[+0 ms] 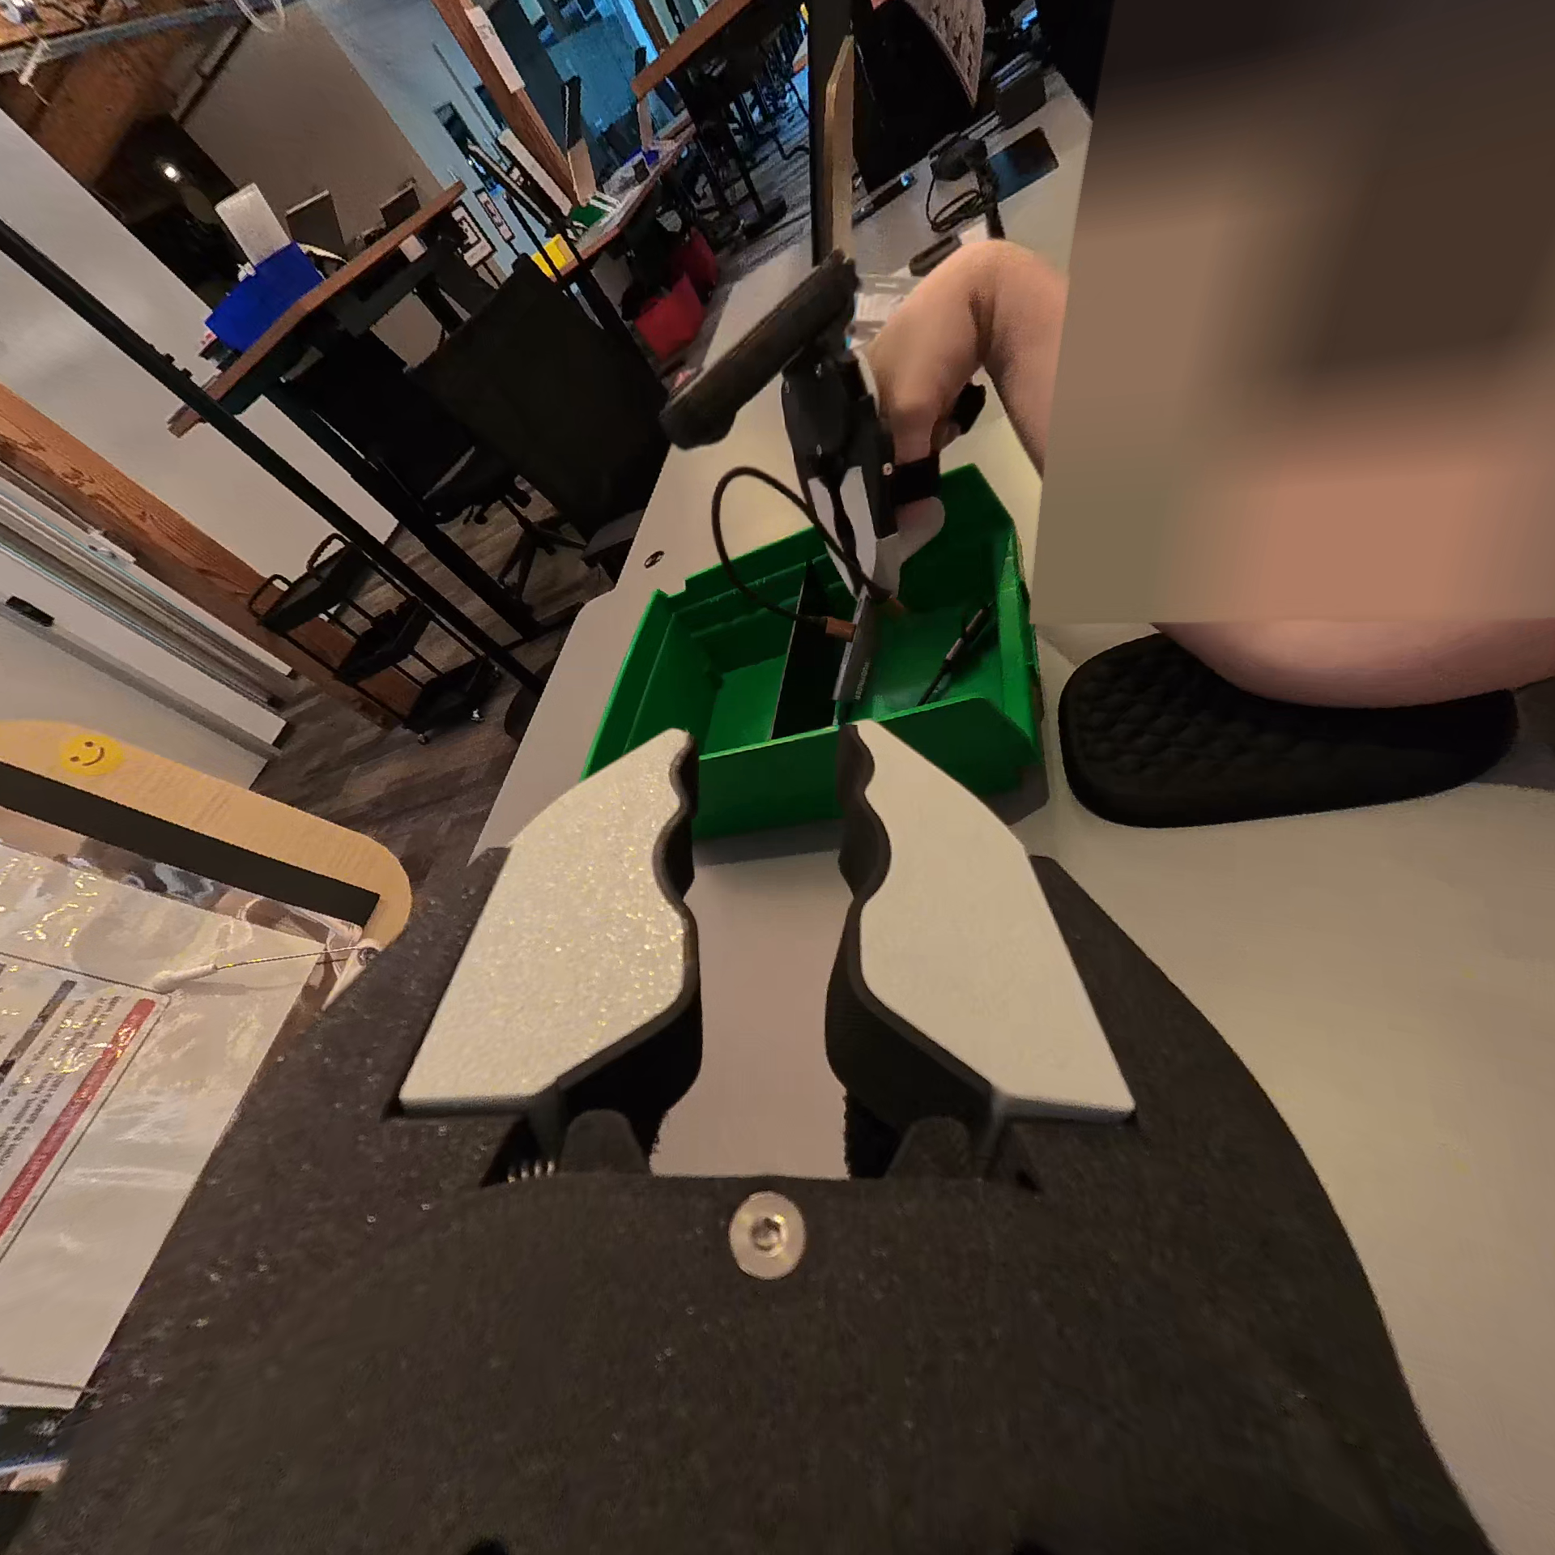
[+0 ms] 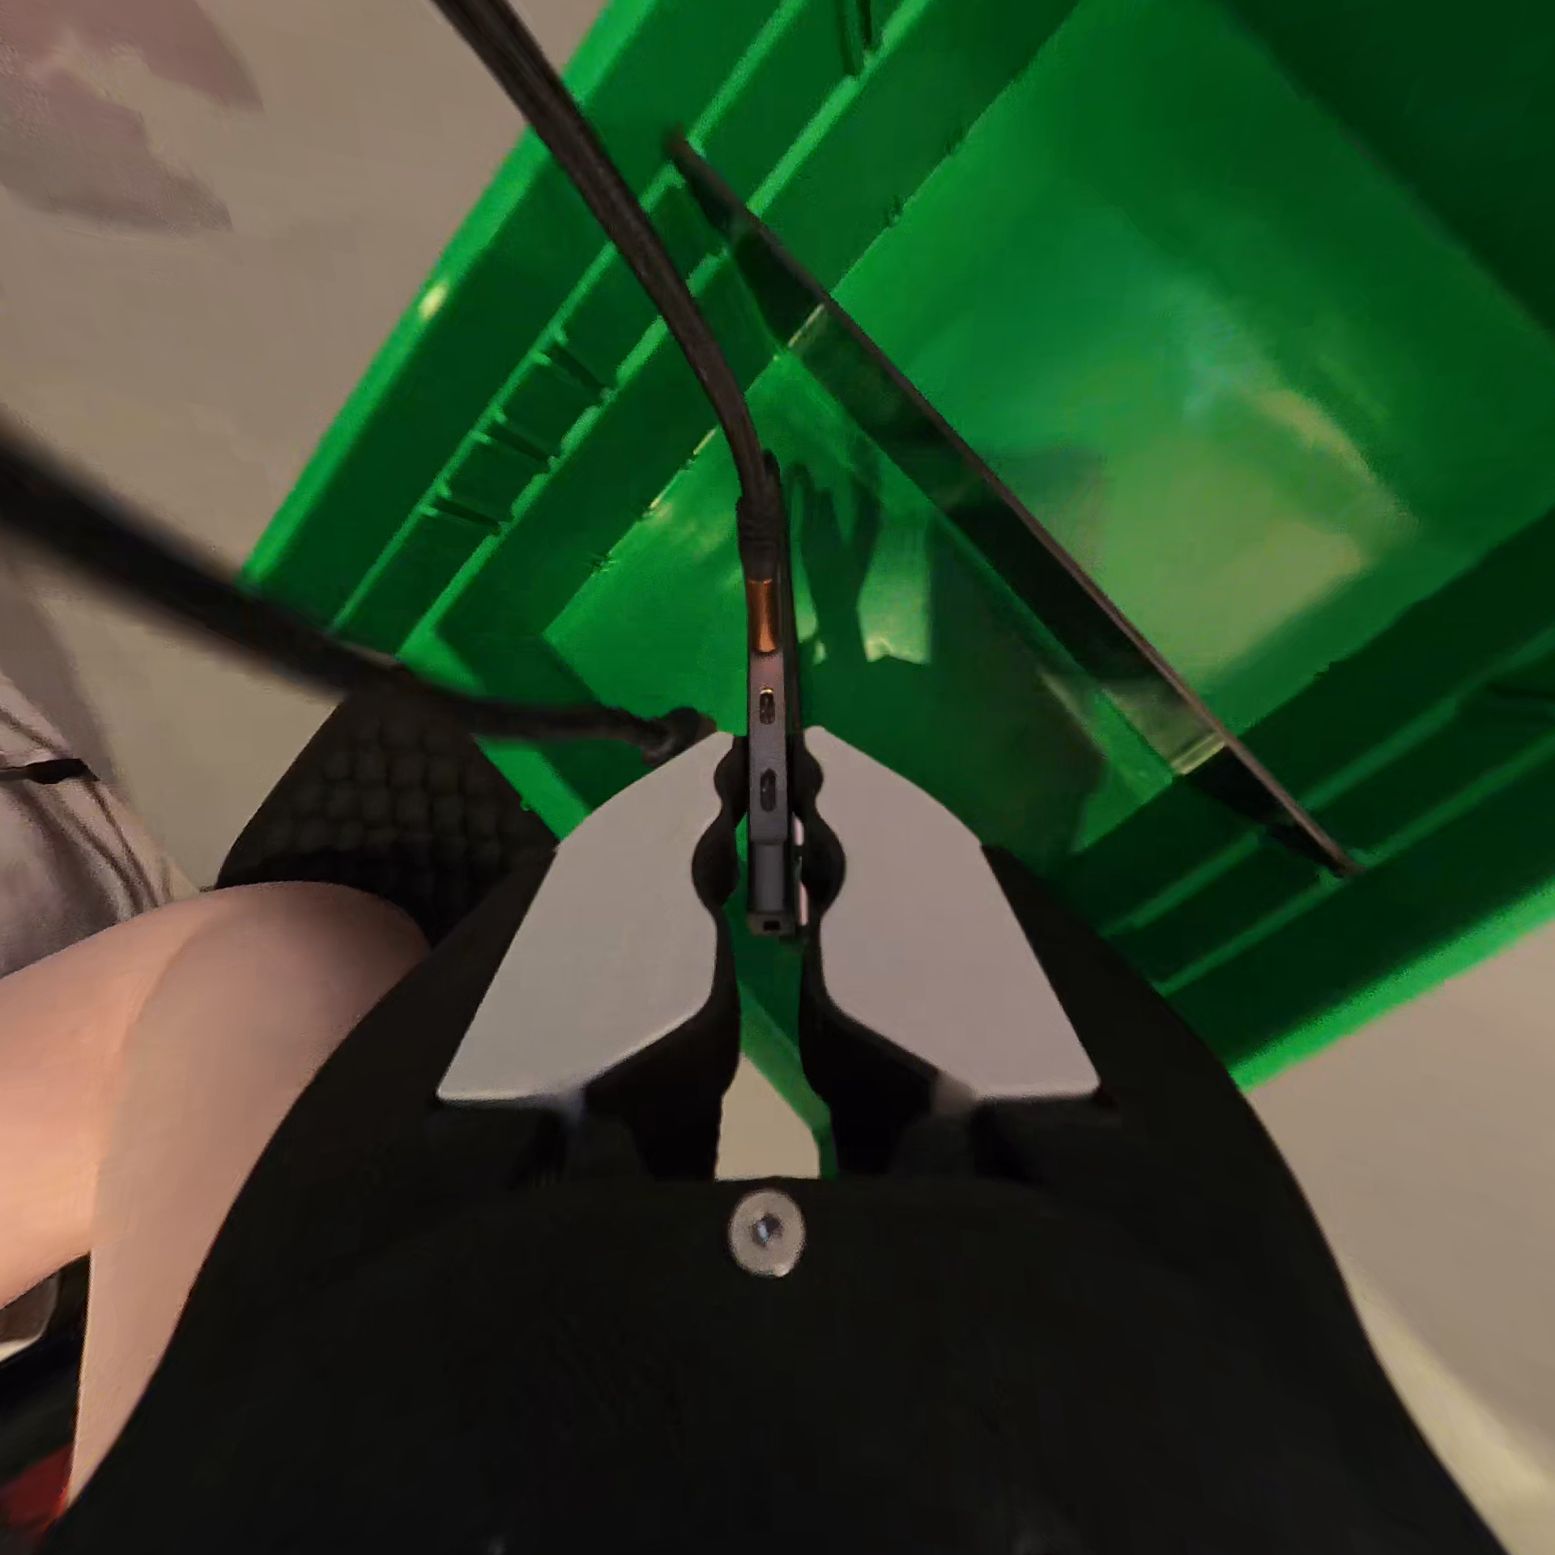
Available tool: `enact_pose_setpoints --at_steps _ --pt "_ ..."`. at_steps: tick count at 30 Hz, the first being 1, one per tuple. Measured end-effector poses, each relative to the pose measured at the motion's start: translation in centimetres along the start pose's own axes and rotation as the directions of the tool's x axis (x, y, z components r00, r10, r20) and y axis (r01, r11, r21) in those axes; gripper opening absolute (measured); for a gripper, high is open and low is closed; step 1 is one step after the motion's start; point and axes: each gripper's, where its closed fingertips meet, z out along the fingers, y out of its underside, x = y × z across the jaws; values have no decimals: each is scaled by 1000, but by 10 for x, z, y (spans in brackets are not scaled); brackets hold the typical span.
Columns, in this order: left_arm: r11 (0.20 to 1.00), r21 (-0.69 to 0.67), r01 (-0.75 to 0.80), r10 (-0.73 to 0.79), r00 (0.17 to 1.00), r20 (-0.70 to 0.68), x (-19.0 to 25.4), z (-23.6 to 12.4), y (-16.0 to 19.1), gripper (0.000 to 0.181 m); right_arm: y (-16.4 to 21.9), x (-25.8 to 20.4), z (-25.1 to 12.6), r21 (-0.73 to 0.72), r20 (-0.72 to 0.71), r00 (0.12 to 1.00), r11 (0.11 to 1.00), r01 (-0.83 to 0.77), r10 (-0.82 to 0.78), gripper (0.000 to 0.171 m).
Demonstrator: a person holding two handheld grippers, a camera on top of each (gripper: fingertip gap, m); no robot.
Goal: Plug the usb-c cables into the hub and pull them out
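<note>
The right gripper (image 2: 767, 829) has its two grey, wavy-edged fingers (image 2: 639, 942) closed tight on a slim, dark grey metal USB hub (image 2: 770, 757), clamping it edge-on so that two small oval ports face the camera. A black braided cable with a copper-coloured collar (image 2: 764, 614) is plugged into the hub's far end and arcs away over a green plastic bin (image 2: 1220, 421) with a dark divider (image 2: 968, 471) across its inside. In the left wrist view the hub (image 1: 860, 652) hangs just above the bin's (image 1: 782, 791) interior — a second thin black cable (image 1: 955, 652) lies in the right compartment. The left gripper (image 1: 766, 757) hovers over the pale grey tabletop (image 1: 1262, 1010) near the bin's front wall, jaws parted and holding nothing. A black quilted pad (image 1: 1262, 740) rests beside the bin, under a person's bare arm (image 1: 1380, 656).
</note>
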Motion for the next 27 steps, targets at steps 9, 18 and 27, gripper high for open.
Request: enact_pose_setpoints --at_steps 9,18,27 --pt "999 -32 -8 8 1000 -3 2 7 6 30 12 22 22 -43 59 983 984 -173 175 14" --pt "1000 -22 -18 18 1000 11 1 2 1 30 9 32 -20 89 -128 951 958 -272 281 33" --pt "1000 -20 -21 21 1000 13 0 0 1 30 -16 69 -77 289 -481 847 953 -89 225 37"
